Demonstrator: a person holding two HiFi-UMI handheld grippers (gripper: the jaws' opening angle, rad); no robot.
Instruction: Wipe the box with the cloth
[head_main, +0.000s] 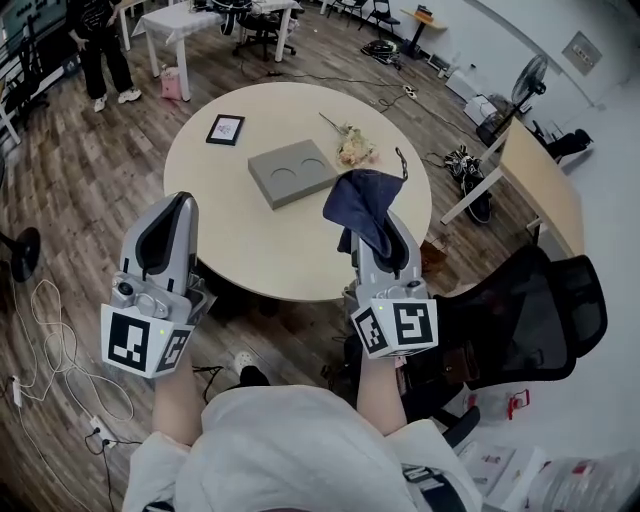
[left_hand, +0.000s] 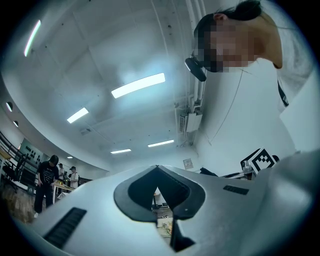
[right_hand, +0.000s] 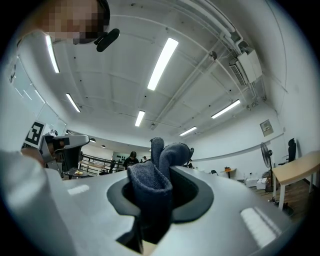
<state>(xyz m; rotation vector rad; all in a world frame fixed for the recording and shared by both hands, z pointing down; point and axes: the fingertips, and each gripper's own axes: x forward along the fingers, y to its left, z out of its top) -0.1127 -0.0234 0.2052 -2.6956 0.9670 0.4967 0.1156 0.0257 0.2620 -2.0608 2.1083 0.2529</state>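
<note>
Cloth (head_main: 362, 203) pinched in right gripper (head_main: 380, 238), near side of box (head_main: 292, 172); left gripper (head_main: 168, 215) jaws pressed together, empty. Wiping not begun.

We hold both grippers out in front of our chest, forearms roughly parallel, marker cubes nearest us and tips tilted upward. Our left gripper (head_main: 172, 212) has its jaws closed together with nothing between them. Our right gripper (head_main: 381, 240), about level with it and well apart, has its jaws clamped on a dark blue cloth (head_main: 362, 203) that bunches out past the tips.
</note>
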